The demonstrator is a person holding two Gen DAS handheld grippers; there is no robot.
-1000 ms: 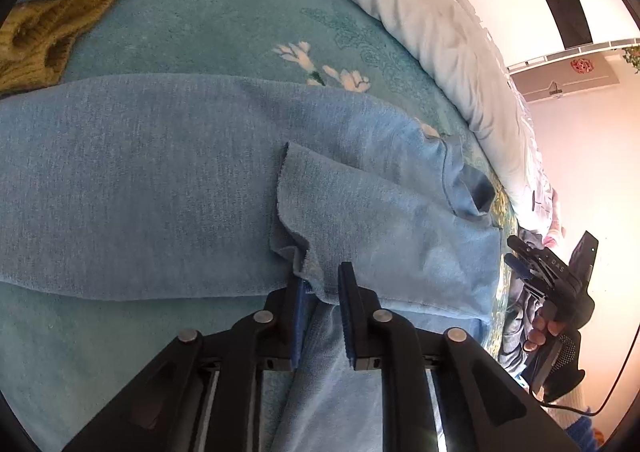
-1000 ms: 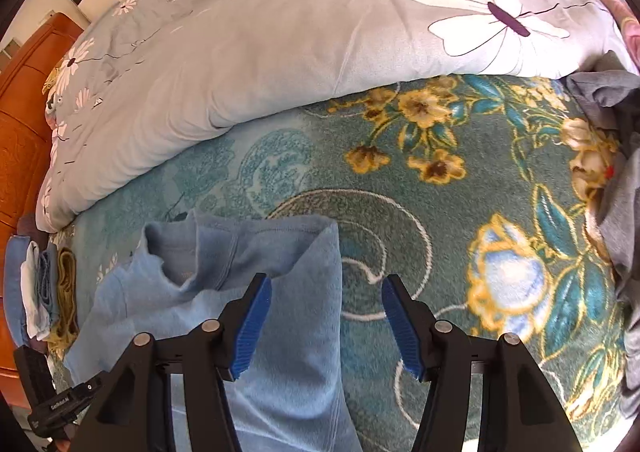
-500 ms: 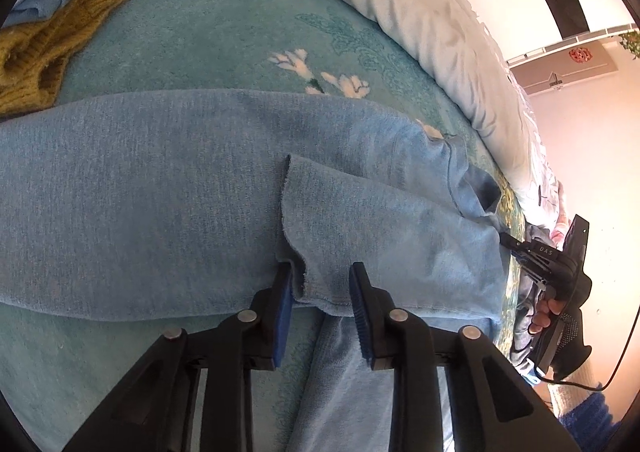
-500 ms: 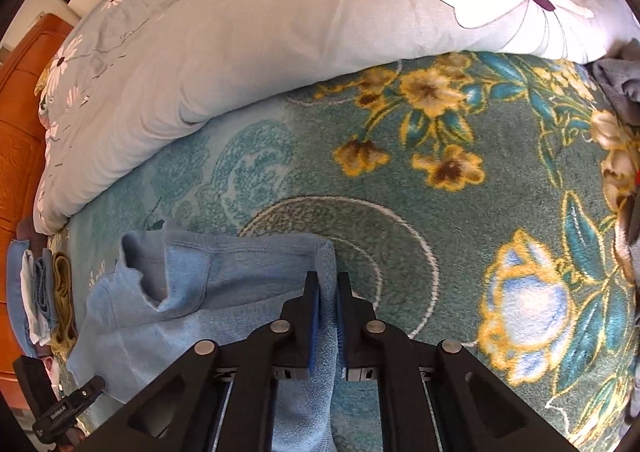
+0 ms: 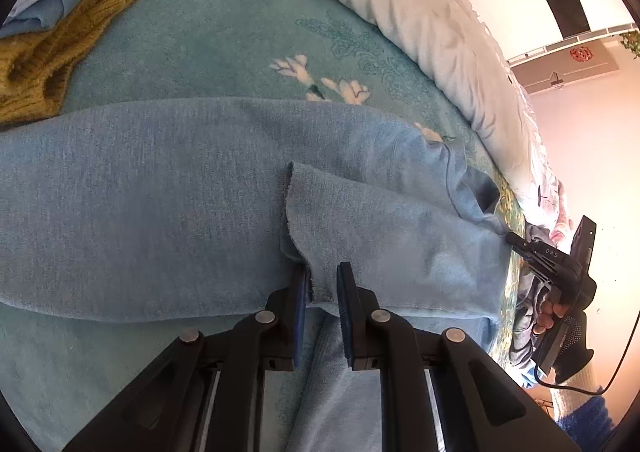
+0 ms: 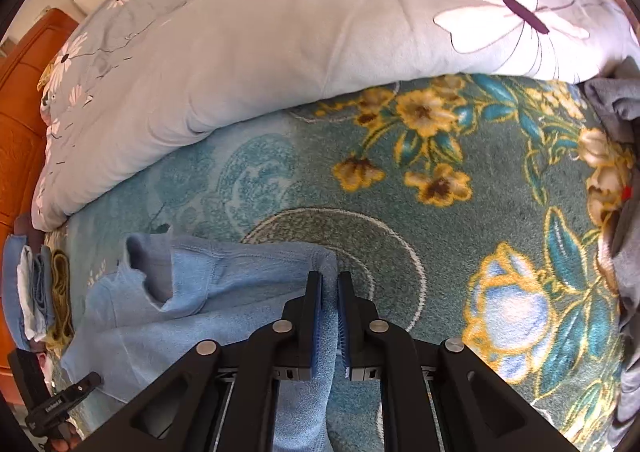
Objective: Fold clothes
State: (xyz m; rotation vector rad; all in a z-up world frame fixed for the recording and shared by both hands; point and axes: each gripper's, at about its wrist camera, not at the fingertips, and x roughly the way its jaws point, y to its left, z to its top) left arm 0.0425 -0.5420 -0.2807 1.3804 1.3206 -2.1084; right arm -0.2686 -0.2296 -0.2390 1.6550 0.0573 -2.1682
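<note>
A light blue top (image 5: 168, 187) lies mid-frame on a teal blanket (image 6: 460, 252) patterned with yellow and pale blue flowers. Upper frame: a grey duvet (image 6: 280, 43) with white flowers. Upper left: a mustard knit (image 5: 80, 31). The gripper (image 6: 329, 292) is black with blue pads.

Far edge blocked by rolled grey duvet (image 6: 280, 63) along the whole bed. Folded clothes stack (image 6: 36, 292) plus mustard knit (image 5: 60, 43) close off the headboard end. Grey garment pile (image 6: 624, 211) walls the opposite end. Open floral blanket (image 6: 460, 252) between blue sweater (image 5: 160, 179) and grey pile.
</note>
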